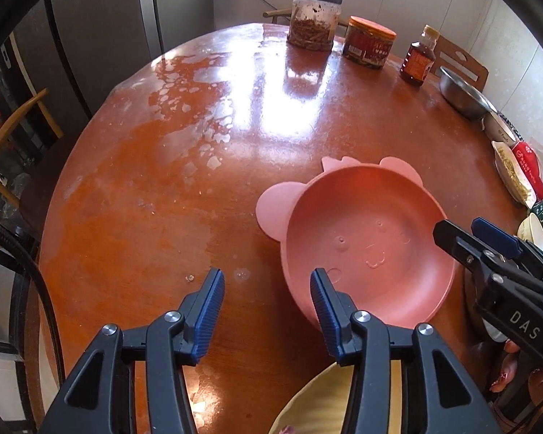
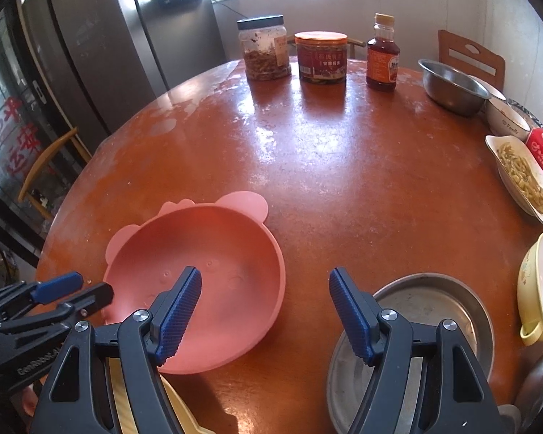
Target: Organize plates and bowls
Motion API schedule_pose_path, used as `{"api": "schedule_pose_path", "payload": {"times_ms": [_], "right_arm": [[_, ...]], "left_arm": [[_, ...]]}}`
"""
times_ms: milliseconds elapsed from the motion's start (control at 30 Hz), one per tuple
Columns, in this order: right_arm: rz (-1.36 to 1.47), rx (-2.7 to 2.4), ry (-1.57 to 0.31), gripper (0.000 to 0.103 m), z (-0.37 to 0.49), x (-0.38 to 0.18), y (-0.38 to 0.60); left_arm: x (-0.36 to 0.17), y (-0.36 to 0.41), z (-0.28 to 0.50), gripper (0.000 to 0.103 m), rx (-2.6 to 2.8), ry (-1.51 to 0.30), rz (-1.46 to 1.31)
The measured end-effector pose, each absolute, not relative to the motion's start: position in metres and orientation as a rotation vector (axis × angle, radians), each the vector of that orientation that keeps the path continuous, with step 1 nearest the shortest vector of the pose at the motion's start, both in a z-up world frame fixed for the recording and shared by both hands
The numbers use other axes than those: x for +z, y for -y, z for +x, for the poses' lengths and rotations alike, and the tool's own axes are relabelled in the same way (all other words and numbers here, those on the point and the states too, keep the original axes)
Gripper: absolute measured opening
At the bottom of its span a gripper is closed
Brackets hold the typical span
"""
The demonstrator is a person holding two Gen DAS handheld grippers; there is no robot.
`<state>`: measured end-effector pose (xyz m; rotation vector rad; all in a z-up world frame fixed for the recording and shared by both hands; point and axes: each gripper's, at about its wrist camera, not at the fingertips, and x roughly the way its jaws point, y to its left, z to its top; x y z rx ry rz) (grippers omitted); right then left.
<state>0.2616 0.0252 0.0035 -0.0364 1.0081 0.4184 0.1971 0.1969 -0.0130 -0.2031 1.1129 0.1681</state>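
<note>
A pink bowl with ear-shaped tabs (image 1: 365,246) (image 2: 213,253) sits empty on the round red-brown table (image 1: 163,181). My left gripper (image 1: 268,282) (image 2: 92,285) stands open at the bowl's near-left edge. Its right finger (image 1: 325,303) overlaps the rim and only table shows between the pads. My right gripper (image 2: 266,278) (image 1: 461,226) is open too. Its left finger (image 2: 181,307) hangs over the bowl's inside, with the bowl's right rim in the gap between the fingers. A pale yellow plate (image 1: 318,398) (image 2: 184,412) lies below both grippers at the front edge.
A flat metal plate (image 2: 434,307) lies right of the pink bowl, a yellow-white handled bowl (image 2: 539,282) beyond it. Along the right edge are a dish of food (image 2: 525,177), a white bowl (image 2: 503,115) and a steel bowl (image 2: 452,83). Two jars (image 2: 264,50) (image 2: 320,58) and a bottle (image 2: 382,58) stand at the back.
</note>
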Motion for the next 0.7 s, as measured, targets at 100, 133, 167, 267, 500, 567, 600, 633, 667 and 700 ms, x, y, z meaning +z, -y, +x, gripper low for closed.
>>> {"api": "schedule_pose_path", "payload": {"times_ms": [100,133,167,267,500,567,600,633,667,700], "right_arm": [[-0.058,0.414,-1.029,0.067,0.265,-0.004,-0.029],[-0.066,0.406,-1.039,0.066,0.265,-0.008,-0.031],[-0.065,0.401,-1.044,0.065,0.265,-0.010,-0.031],[-0.057,0.405,-1.060,0.064,0.265,-0.018,-0.031],[-0.025,0.431,-1.078,0.037,0.265,-0.027,-0.031],[-0.013,0.436,-1.072,0.036,0.264,-0.026,-0.031],[-0.005,0.443,-1.070,0.034,0.264,-0.026,-0.031],[-0.005,0.445,-1.069,0.033,0.263,-0.024,-0.032],[-0.006,0.449,-1.062,0.031,0.262,-0.023,-0.032],[-0.011,0.448,-1.055,0.031,0.261,-0.022,-0.032]], "left_arm": [[-0.021,-0.197,0.200,0.049,0.167,-1.136,-0.212],[-0.023,-0.197,0.202,0.049,0.169,-1.142,-0.210],[-0.025,-0.197,0.202,0.049,0.166,-1.148,-0.212],[-0.030,-0.194,0.204,0.049,0.128,-1.147,-0.229],[-0.030,-0.186,0.207,0.048,0.081,-1.133,-0.228],[-0.030,-0.184,0.209,0.044,0.068,-1.131,-0.229],[-0.030,-0.184,0.209,0.043,0.055,-1.130,-0.237],[-0.029,-0.182,0.210,0.042,0.033,-1.128,-0.253],[-0.029,-0.182,0.211,0.042,0.024,-1.126,-0.261],[-0.028,-0.180,0.212,0.042,0.028,-1.119,-0.255]]}}
